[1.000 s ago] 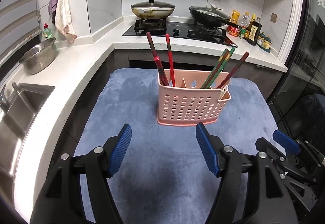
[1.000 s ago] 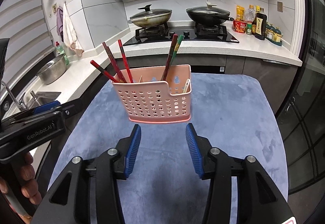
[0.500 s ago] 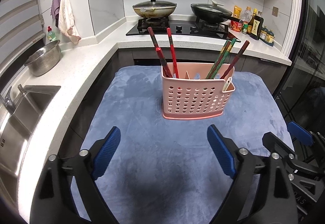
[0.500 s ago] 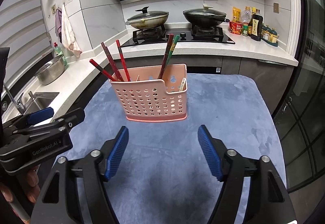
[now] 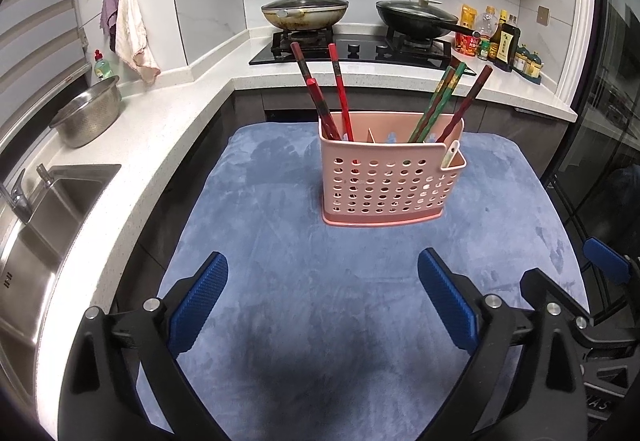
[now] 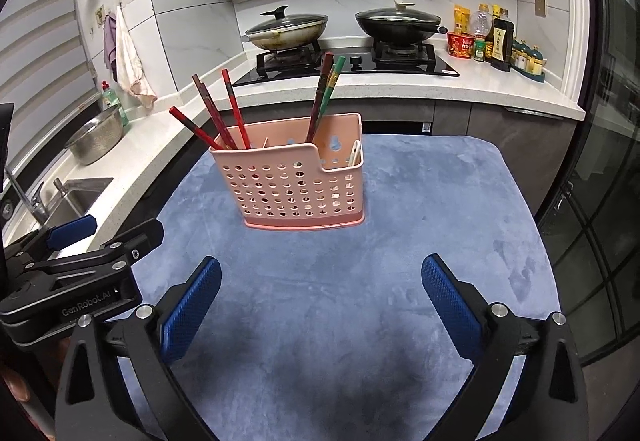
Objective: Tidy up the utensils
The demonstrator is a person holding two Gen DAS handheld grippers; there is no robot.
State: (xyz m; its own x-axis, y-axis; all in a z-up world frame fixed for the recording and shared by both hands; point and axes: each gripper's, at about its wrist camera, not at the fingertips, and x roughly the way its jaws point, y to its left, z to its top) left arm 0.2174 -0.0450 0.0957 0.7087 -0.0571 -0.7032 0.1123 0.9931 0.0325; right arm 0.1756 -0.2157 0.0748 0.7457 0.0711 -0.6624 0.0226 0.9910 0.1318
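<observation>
A pink perforated utensil holder (image 5: 390,177) stands upright on a blue mat (image 5: 320,301); it also shows in the right wrist view (image 6: 294,183). Red chopsticks (image 5: 340,93) lean in its left compartment, and green and dark red chopsticks (image 5: 444,97) in its right part. A white utensil tip (image 5: 450,157) sticks out of the small side pocket. My left gripper (image 5: 322,301) is open and empty, well short of the holder. My right gripper (image 6: 320,305) is open and empty, also short of it. The left gripper's body shows in the right wrist view (image 6: 76,265).
A white countertop (image 5: 168,137) runs left and behind the mat, with a steel colander (image 5: 88,113), a sink (image 5: 44,217) and a stove with two lidded pans (image 5: 304,11). Sauce bottles (image 5: 496,41) stand at back right. A glass door (image 6: 600,201) is at the right.
Both grippers have opened wider and drawn back from the holder. The holder and chopsticks have not moved.
</observation>
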